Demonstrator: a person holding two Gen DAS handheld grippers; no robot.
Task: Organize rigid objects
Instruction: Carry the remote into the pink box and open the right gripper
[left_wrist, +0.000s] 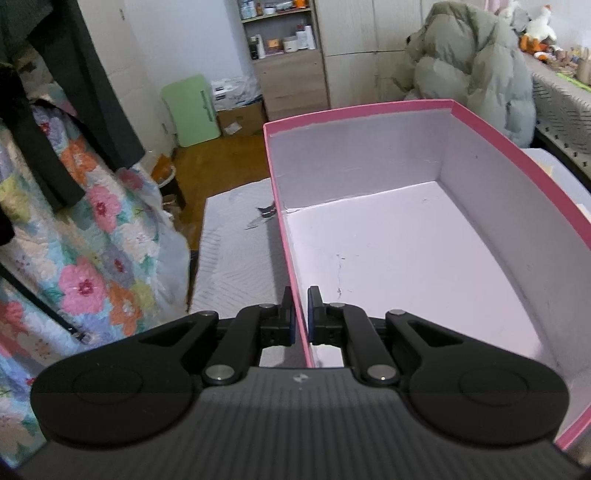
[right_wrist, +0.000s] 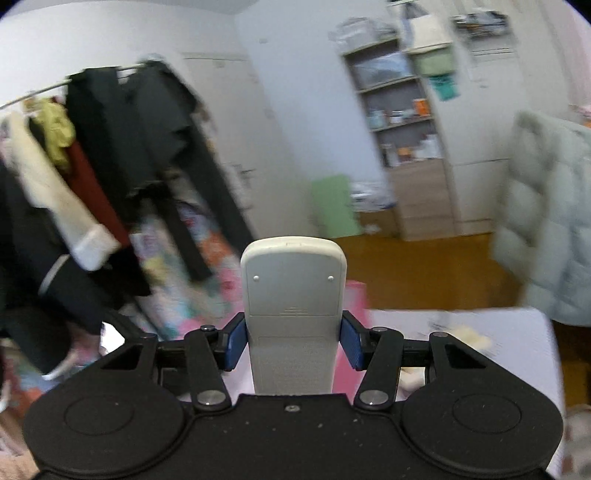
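A pink box (left_wrist: 373, 110) with a white, empty inside fills the right of the left wrist view. My left gripper (left_wrist: 300, 314) is shut on the box's left wall, one finger outside and one inside. My right gripper (right_wrist: 293, 341) is shut on a white remote control (right_wrist: 293, 288), held back side up and pointing forward, lifted above the table. A pink edge of the box (right_wrist: 356, 295) shows just behind the remote in the right wrist view.
The box sits on a white cloth-covered table (left_wrist: 236, 236). A floral quilt (left_wrist: 92, 240) and hanging dark clothes (right_wrist: 147, 147) are at the left. A grey puffer jacket (left_wrist: 472, 66) lies behind the box. Shelves (left_wrist: 284, 48) stand at the far wall.
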